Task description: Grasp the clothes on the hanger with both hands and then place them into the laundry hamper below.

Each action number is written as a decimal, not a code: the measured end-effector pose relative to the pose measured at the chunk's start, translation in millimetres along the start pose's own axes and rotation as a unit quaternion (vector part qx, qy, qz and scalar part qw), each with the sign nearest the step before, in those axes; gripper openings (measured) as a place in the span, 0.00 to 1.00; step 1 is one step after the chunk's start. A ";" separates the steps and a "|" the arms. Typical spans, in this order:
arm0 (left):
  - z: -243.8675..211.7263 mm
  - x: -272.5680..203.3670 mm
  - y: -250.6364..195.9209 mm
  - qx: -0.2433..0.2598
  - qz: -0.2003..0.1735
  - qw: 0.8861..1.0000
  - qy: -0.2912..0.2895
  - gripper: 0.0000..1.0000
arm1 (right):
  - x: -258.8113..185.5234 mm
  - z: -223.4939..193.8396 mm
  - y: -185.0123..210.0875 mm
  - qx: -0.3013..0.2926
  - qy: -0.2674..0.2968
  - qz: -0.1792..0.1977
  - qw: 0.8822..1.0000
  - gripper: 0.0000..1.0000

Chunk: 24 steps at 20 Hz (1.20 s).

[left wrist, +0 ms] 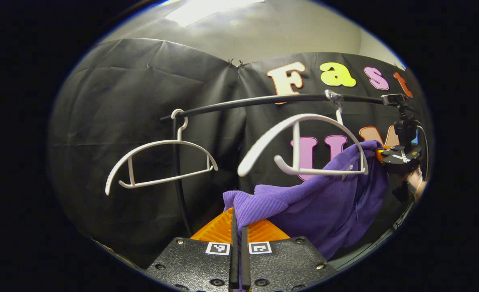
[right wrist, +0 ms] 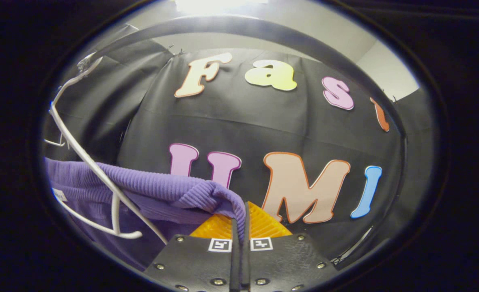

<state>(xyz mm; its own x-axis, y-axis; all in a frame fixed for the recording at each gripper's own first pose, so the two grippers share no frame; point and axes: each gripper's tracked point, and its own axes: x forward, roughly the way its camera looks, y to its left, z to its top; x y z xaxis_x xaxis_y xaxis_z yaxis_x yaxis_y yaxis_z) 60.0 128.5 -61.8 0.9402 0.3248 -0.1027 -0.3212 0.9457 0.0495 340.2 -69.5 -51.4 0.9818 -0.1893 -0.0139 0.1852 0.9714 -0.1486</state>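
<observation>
A purple ribbed garment (left wrist: 324,202) stretches between both grippers, still draped over one end of a white hanger (left wrist: 304,142) on the black rail (left wrist: 264,100). My left gripper (left wrist: 238,221) is shut on the garment's near corner. In the right gripper view, my right gripper (right wrist: 239,217) is shut on the other edge of the purple garment (right wrist: 162,190), with the white hanger (right wrist: 93,170) at the left. The right gripper (left wrist: 400,156), held by a hand, also appears far right in the left gripper view, at the cloth's far end.
A second, bare white hanger (left wrist: 158,164) hangs at the left end of the rail, beside a black upright post (left wrist: 178,182). A small camera on a stand (left wrist: 398,109) sits at the rail's right end. Black cloth walls close the booth behind.
</observation>
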 end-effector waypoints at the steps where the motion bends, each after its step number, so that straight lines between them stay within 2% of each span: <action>1: -3.1 0.3 -3.0 0.005 -0.002 1.000 0.004 0.03 | -2.5 -6.3 -2.6 -0.006 0.004 -0.001 1.000 0.02; 14: -41.3 5.1 -24.6 0.027 -0.025 0.998 0.041 0.04 | -32.9 -84.7 -10.9 -0.043 0.080 0.004 0.996 0.02; 18: -52.4 6.3 -31.0 0.042 -0.036 0.997 0.051 0.03 | -49.4 -104.5 3.0 -0.045 0.093 0.027 0.994 0.02; 24: -72.3 9.4 -59.5 0.061 -0.069 0.994 0.065 0.03 | -91.8 -125.0 63.9 -0.047 0.110 0.103 0.988 0.02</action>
<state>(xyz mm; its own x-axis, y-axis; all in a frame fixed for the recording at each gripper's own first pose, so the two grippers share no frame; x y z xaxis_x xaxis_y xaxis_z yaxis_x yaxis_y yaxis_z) 79.8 76.2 -137.5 0.9494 0.1985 -0.2433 -0.1666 0.9752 0.1456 256.7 -8.0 -183.2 0.9636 -0.0262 -0.2661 -0.0315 0.9771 -0.2105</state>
